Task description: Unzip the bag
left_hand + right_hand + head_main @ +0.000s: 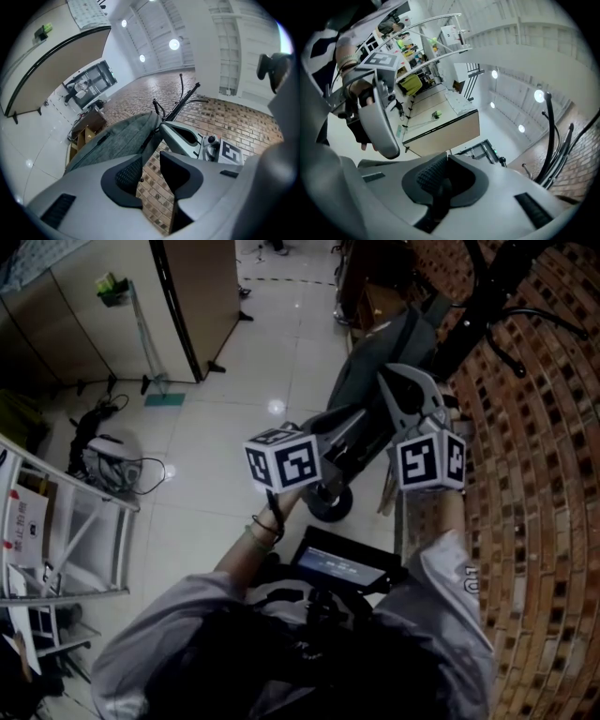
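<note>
Brick wall (548, 484) closes the right side of the room, and a pale tiled floor (234, 352) covers the rest. A beige partition (112, 306) stands at the far left, with a metal rack (84, 521) nearer the person. The grey bag (370, 371) rests against the brick wall beside a black tubular stand (511, 292), directly ahead of both tools. A dark zip line (91, 149) runs along the bag's side.

The left tongs (151, 164) are spread. Only brickwork shows in the gap, apart from a dark speck by the left pad that is too small to identify. The bag lies just beyond that pad; contact between them cannot be confirmed.

The right tongs (446, 161) are pressed together on a dark narrow tab (439, 190) that trails down between the pads. Whether this tab belongs to the bag's zip cannot be told. Seen from the head camera, the right tool reaches over the bag's right edge.

Each tool carries a marker cube (281, 461). The two cubes sit side by side, clearly apart.
</note>
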Motion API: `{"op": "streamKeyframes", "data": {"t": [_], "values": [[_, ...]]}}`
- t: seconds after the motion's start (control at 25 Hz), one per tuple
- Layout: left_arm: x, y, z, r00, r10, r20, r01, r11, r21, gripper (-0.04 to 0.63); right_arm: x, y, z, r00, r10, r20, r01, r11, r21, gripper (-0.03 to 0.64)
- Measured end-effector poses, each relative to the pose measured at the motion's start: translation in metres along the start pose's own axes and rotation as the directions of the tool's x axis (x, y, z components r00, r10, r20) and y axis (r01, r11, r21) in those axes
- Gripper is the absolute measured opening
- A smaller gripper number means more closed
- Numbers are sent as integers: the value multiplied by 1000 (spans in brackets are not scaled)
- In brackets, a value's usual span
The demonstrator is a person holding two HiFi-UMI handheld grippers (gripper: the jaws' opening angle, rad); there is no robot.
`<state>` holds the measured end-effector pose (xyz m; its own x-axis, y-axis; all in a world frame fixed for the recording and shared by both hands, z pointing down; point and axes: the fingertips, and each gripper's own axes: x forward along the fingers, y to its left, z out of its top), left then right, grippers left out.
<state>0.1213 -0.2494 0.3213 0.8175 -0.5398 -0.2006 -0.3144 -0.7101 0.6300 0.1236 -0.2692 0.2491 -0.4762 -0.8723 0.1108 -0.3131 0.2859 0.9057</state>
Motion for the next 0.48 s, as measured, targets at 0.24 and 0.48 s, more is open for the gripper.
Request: {"op": "streamKeyframes", "data": {"t": [0.24,0.48], "values": [[22,-5,13,999,-2,32,1,999,37,121,-5,-18,-10,998,34,46,-45,963,267,12],[29,-4,15,998,20,63,-23,999,46,187,-9,-26,-16,997,35,75,-59,937,346,15]]}}
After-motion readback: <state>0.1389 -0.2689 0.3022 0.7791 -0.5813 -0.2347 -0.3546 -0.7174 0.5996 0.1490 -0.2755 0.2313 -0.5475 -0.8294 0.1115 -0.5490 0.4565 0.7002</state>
